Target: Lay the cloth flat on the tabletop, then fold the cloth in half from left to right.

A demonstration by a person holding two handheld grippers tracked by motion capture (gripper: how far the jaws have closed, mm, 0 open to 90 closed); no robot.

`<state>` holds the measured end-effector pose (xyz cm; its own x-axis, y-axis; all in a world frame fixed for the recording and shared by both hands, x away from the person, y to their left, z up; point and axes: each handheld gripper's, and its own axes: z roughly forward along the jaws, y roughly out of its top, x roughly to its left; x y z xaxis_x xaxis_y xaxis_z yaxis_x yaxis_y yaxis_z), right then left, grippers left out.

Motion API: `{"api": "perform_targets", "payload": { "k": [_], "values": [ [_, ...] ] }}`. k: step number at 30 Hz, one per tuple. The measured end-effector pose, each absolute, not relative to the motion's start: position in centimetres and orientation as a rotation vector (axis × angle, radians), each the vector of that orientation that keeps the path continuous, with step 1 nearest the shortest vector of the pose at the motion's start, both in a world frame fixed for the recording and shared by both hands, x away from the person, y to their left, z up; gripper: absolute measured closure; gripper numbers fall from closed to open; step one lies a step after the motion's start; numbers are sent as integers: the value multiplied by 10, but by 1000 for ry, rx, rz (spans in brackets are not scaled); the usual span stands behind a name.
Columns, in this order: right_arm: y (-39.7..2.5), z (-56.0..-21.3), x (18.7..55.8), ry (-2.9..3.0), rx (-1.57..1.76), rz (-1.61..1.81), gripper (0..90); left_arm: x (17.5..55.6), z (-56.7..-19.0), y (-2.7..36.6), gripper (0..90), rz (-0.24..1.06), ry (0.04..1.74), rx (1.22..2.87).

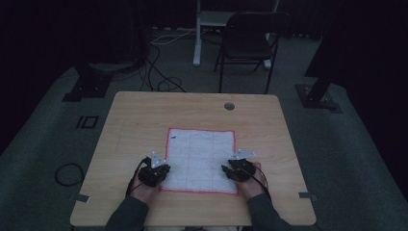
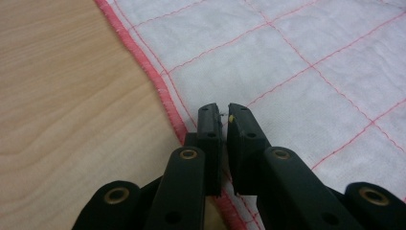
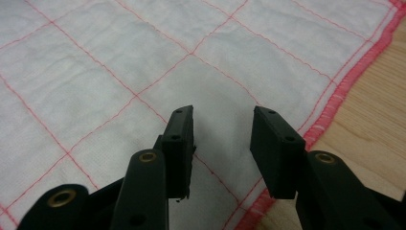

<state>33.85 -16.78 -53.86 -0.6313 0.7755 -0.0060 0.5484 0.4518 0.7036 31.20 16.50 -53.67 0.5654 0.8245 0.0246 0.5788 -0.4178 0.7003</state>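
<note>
White cloth point(image 1: 201, 161) with a red hem and a grid of thin red stitching lay flat on the wooden counter point(image 1: 139, 115), spread between the two grippers. The left gripper point(image 1: 155, 171) sat at the cloth's left edge and the right gripper point(image 1: 239, 169) at its right edge, both close to the near corners, each held in a hand that came up from a grey sleeve.

In the left gripper view the jaws stood nearly together — only a thin slit showed between them — with the cloth's red hem point(image 2: 148, 72) running up just to their left and bare wood beyond it. Their tips hung over the white cloth point(image 2: 287, 62) just inside the hem; whether any fabric was caught between them could not be told.

In the right gripper view the jaws stood clearly apart, with a patch of plain cloth point(image 3: 222, 120) showing in the gap and nothing between them. The hem point(image 3: 349, 81) ran just to the right of the right-hand jaw, then the wood of the counter.

Ahead of both grippers, past the far edge of the counter, a dark folding chair point(image 1: 250, 41) stood on the floor.
</note>
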Motion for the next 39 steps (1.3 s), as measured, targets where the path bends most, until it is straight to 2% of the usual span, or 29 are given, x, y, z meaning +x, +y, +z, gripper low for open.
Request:
{"api": "perform_targets", "payload": {
  "k": [21,32,39],
  "values": [
    [-172,-539,331,2385,1127,989,587,294,-539,167,846,468,1136,2110],
    [-172,-539,331,2384,1130,991,576,305,-531,171,626,548,1214,2028],
    [-173,-540,330,2382,1132,998,569,317,-538,171,579,555,1267,2029]
  ]
}}
